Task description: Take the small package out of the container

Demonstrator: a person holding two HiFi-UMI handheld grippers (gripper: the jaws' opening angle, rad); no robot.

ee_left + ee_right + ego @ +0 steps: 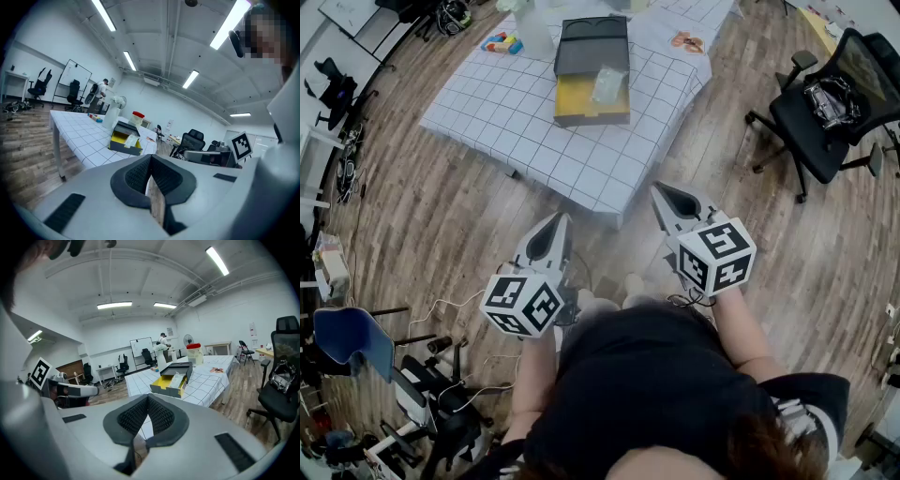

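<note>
The container [592,73] is a flat box with a yellow lining and its dark lid swung open, lying on the table [516,112] with the white checked cloth. A small clear package [607,83] rests inside it. Both grippers hang over the wooden floor, well short of the table's near edge. My left gripper [561,219] is shut and empty; my right gripper [659,190] is also shut with nothing in it. The left gripper view shows the box [123,141] and package [131,140] far beyond the closed jaws [150,157]. The right gripper view shows the same box [165,385] and package [176,379] past its closed jaws [148,397].
A black office chair [825,112] stands right of the table. Coloured blocks [502,42] and a small orange item [686,41] lie on the cloth's far side, with a red-lidded jar [193,352] behind the box. A blue chair [342,337] and cables sit at lower left.
</note>
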